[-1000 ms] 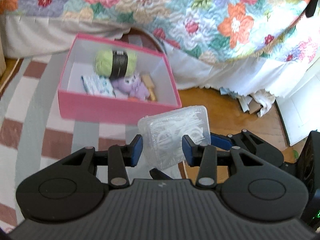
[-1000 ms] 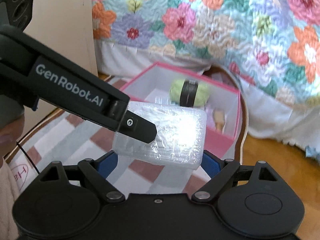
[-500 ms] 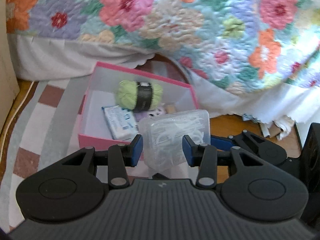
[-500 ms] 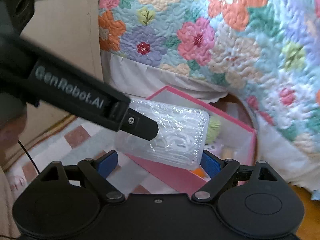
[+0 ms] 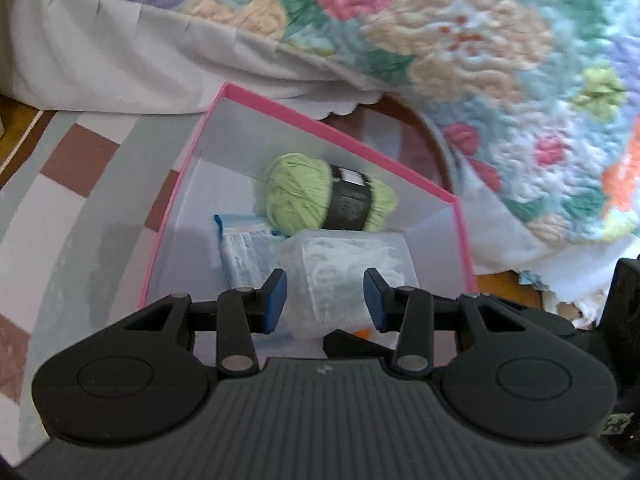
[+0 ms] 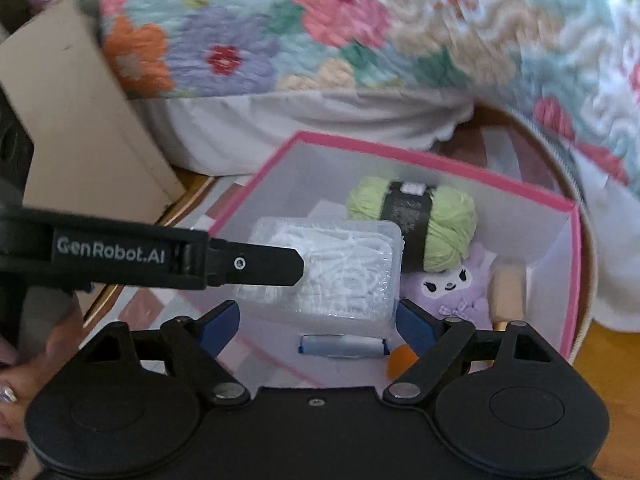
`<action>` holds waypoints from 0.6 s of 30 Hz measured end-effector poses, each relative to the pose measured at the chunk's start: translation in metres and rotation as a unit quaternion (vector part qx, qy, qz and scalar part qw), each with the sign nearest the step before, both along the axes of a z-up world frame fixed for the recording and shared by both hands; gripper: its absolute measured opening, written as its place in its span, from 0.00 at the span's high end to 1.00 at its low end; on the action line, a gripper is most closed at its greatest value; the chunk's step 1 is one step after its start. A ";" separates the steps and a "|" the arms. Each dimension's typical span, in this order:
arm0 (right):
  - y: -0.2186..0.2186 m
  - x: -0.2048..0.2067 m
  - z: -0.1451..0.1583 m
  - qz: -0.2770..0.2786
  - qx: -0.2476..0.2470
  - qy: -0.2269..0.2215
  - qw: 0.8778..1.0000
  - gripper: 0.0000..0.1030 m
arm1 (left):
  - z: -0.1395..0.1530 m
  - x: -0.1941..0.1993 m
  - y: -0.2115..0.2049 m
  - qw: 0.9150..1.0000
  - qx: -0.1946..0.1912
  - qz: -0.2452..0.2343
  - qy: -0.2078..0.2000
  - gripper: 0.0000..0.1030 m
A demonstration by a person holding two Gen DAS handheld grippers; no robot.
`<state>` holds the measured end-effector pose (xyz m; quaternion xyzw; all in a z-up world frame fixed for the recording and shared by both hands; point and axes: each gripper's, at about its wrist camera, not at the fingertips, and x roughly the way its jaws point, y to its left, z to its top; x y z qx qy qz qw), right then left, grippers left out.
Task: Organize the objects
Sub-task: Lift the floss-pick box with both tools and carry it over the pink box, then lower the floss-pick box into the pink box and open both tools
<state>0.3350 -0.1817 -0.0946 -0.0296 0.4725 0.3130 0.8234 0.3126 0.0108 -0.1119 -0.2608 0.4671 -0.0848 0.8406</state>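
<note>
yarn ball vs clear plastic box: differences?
The yarn ball is green, soft and rounded with a dark band; the clear plastic box is rigid, rectangular and see-through, holding white bits. The yarn lies inside the pink box; the plastic box is held above it. Both are small.

Soft daylight, even and moderately bright in both views. Motion blur smears the quilt (image 5: 460, 40) toward 12 and 2 o'clock; the box (image 5: 340, 132) interior is sharper. Fisheye bending curves the rug (image 5: 60, 200) at 9 o'clock. Corners vignette dark. Faint shadows inside the box.
</note>
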 end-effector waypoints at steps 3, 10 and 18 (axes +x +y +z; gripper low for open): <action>0.001 0.020 -0.018 -0.014 -0.001 0.025 1.000 0.25 | -0.014 0.018 -0.002 1.000 0.012 -0.003 0.011 0.61; 0.009 0.038 -0.053 -0.032 -0.049 0.039 0.998 0.44 | -0.044 0.041 -0.007 0.999 0.019 -0.001 0.036 0.61; 0.008 0.026 -0.063 -0.045 -0.091 0.010 0.995 0.53 | -0.055 0.025 -0.007 0.999 -0.002 0.003 0.040 0.64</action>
